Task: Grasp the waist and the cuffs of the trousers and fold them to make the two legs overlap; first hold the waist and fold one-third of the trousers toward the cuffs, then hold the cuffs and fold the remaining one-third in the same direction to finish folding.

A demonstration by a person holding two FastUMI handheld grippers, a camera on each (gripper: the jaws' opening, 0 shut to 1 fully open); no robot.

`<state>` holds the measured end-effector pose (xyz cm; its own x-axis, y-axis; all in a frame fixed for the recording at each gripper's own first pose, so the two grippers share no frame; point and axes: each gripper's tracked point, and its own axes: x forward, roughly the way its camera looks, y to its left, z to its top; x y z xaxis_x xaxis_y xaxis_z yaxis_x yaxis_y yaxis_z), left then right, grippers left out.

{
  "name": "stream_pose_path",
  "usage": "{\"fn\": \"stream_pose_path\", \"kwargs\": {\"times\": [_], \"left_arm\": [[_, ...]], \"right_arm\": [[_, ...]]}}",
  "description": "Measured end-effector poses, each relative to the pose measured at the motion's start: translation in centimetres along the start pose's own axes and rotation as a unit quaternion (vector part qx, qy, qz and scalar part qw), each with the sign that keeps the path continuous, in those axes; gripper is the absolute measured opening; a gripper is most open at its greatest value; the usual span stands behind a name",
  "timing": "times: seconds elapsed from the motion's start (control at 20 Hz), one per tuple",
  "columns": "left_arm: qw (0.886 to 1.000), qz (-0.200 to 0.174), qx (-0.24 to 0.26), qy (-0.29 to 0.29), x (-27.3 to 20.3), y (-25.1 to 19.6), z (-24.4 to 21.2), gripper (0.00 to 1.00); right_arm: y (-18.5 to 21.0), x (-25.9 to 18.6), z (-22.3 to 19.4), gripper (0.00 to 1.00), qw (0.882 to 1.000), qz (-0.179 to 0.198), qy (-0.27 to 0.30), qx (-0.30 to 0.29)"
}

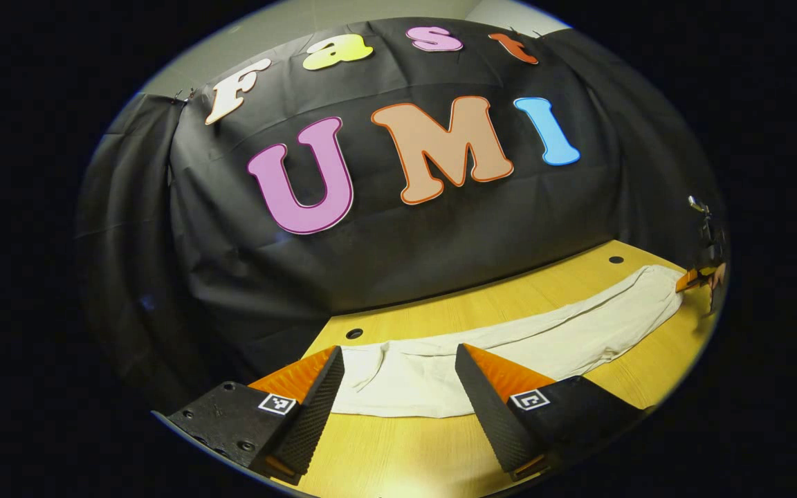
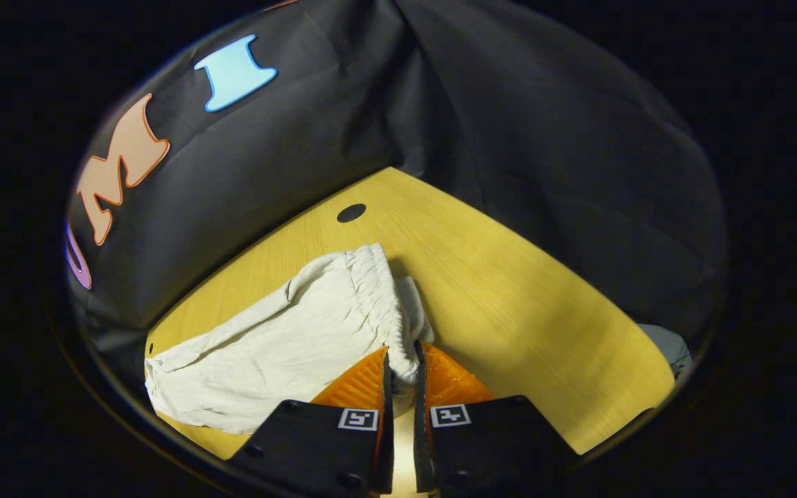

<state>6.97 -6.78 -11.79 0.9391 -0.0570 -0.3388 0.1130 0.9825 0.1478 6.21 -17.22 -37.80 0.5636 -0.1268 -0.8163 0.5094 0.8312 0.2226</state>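
Cream trousers (image 1: 509, 346) lie stretched across the wooden table (image 1: 398, 449), legs one on the other. In the left gripper view my left gripper (image 1: 400, 354) stands open low over the cuff end, with the cloth lying between its spread fingers. At the far right of that view the right gripper (image 1: 692, 280) meets the waist end. In the right gripper view my right gripper (image 2: 402, 361) is shut on the gathered elastic waistband (image 2: 378, 290) at its near corner, and the trousers (image 2: 267, 353) run away to the left.
The table (image 2: 509, 297) has round cable holes (image 1: 354, 333) (image 2: 351, 212) along its back edge, close to the black cloth wall. Bare wood (image 2: 544, 332) spreads to the right of the waistband. A hand (image 1: 718, 275) shows behind the far gripper.
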Motion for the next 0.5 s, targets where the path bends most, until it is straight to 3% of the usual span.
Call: {"fn": "stream_pose_path", "kwargs": {"times": [0.2, 0.5], "left_arm": [[1.0, -0.009, -0.004, -0.001, 0.8, 0.4, 0.1, 0.96], [1.0, -0.02, -0.004, -0.003, 2.2, 2.3, -0.2, 0.96]], "right_arm": [[1.2, -1.2, 2.3, 0.13, 0.999, 0.022, -0.026, 0.008], [7.2, -3.8, 4.7, 0.13, 0.995, 0.081, -0.064, 0.008]]}}
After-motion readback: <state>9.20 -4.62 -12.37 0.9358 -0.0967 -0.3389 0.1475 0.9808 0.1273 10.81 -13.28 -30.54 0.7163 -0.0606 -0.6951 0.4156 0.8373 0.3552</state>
